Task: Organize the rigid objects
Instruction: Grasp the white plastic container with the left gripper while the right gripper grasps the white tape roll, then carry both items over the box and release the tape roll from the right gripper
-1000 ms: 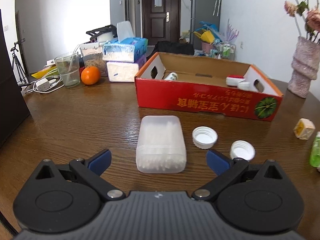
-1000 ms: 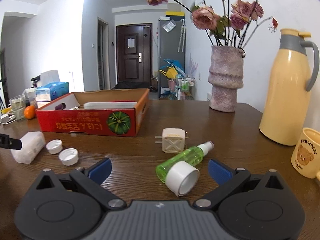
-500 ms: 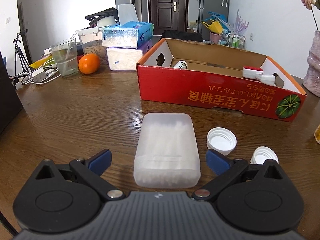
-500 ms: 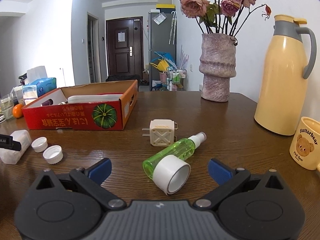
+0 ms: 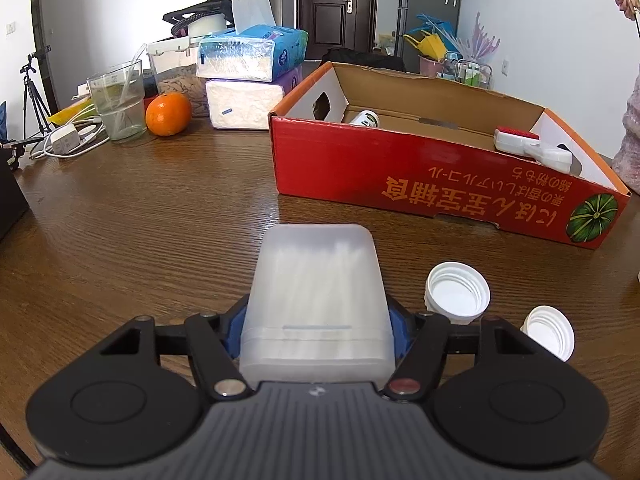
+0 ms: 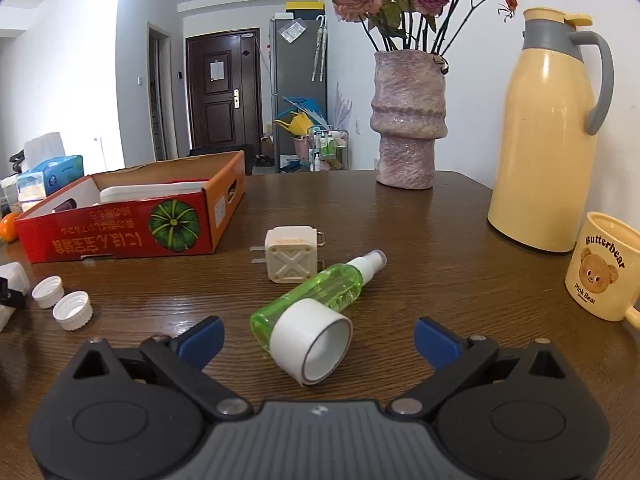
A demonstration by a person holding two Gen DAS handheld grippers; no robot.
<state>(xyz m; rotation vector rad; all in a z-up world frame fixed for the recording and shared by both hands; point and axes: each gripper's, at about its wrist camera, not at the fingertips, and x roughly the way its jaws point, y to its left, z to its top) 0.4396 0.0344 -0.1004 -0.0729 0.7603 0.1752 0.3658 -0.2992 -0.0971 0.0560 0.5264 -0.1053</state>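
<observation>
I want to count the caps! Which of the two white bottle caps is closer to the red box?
The white cap beside the frosted plastic case is closer to the red box. The other cap lies farther back, nearer the left gripper's body.

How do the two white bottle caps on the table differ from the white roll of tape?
The two bottle caps rest flat with their open sides up; the tape roll lies tilted, leaning on the green spray bottle. The caps have ribbed sides and a closed bottom; the roll is smooth and open through. The caps sit near the left gripper; the roll lies ahead of the right gripper. All are white and round.
</observation>
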